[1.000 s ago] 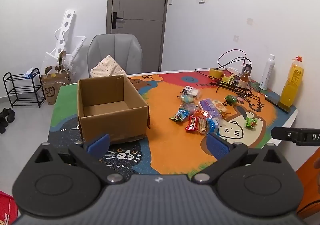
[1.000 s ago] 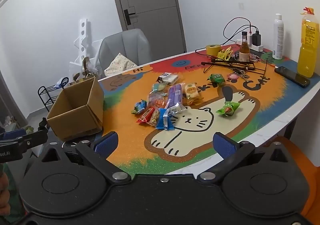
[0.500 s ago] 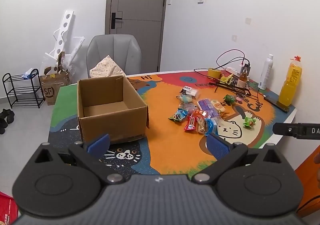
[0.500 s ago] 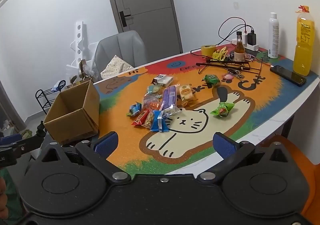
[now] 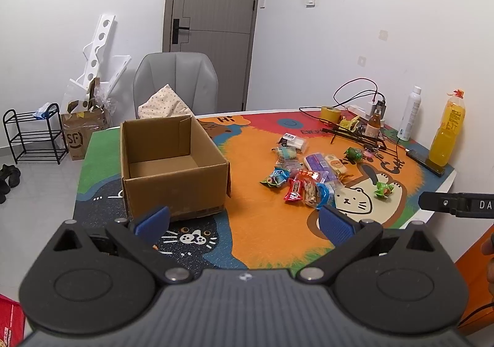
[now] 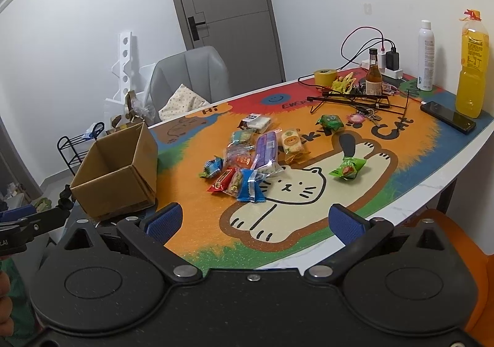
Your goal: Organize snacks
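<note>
A: Table surface: colourful cat-print mat (image 5: 265, 223). Open brown cardboard box (image 5: 173, 161) near left; pile of wrapped snacks (image 5: 305, 174) centre.

B: Left gripper (image 5: 244, 223), right gripper (image 6: 253, 220): jaws spread wide, holding nothing, above the near edge.

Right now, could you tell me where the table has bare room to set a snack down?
Bare mat lies between the cardboard box and the snack pile, and on the cat drawing at the near edge. The box itself is empty. It is crowded around the pile and at the far corner by the wire rack and bottles.
</note>
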`<control>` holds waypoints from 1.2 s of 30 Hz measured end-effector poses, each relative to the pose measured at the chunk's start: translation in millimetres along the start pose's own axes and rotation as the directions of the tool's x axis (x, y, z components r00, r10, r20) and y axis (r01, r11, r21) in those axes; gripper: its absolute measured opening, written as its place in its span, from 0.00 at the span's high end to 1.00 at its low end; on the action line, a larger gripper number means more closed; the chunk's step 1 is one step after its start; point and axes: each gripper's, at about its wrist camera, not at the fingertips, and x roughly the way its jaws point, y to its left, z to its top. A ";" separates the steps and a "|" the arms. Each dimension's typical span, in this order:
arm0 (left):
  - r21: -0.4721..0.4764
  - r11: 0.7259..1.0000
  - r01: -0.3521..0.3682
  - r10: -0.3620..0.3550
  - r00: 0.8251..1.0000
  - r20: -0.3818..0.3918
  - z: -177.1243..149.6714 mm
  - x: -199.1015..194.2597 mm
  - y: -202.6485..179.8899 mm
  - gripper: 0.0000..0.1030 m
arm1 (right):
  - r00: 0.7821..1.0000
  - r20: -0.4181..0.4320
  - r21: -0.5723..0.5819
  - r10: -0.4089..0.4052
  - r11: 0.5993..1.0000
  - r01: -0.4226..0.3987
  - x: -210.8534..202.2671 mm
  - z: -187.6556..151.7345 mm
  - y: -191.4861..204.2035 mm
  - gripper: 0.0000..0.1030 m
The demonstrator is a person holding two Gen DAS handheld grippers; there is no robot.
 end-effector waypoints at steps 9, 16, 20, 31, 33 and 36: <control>-0.005 1.000 0.000 0.000 1.000 0.003 0.7 -1.7 2.3 0.01 | 1.000 -0.007 0.001 0.003 1.000 -0.003 1.3 -1.4 2.2 0.00; -0.014 1.000 0.000 0.000 1.000 -0.003 0.2 -1.6 5.7 0.01 | 1.000 -0.011 0.001 0.003 1.000 -0.003 0.9 -3.1 2.3 0.00; -0.009 1.000 0.003 -0.003 1.000 -0.003 0.0 -3.8 5.5 0.00 | 1.000 -0.011 -0.005 0.004 1.000 -0.004 0.9 -2.0 3.1 0.00; -0.006 1.000 0.006 -0.006 1.000 0.000 -1.3 -2.8 1.4 0.01 | 1.000 -0.018 -0.013 0.004 1.000 -0.004 2.2 -2.3 5.2 0.00; -0.006 1.000 0.005 -0.005 1.000 -0.001 -1.0 -2.9 1.1 0.01 | 1.000 -0.019 -0.017 0.003 1.000 -0.004 2.4 -2.0 4.9 0.00; -0.006 1.000 0.006 -0.006 1.000 -0.001 -1.3 -3.2 1.0 0.01 | 1.000 -0.022 -0.017 0.006 1.000 -0.006 2.9 -2.4 4.8 0.00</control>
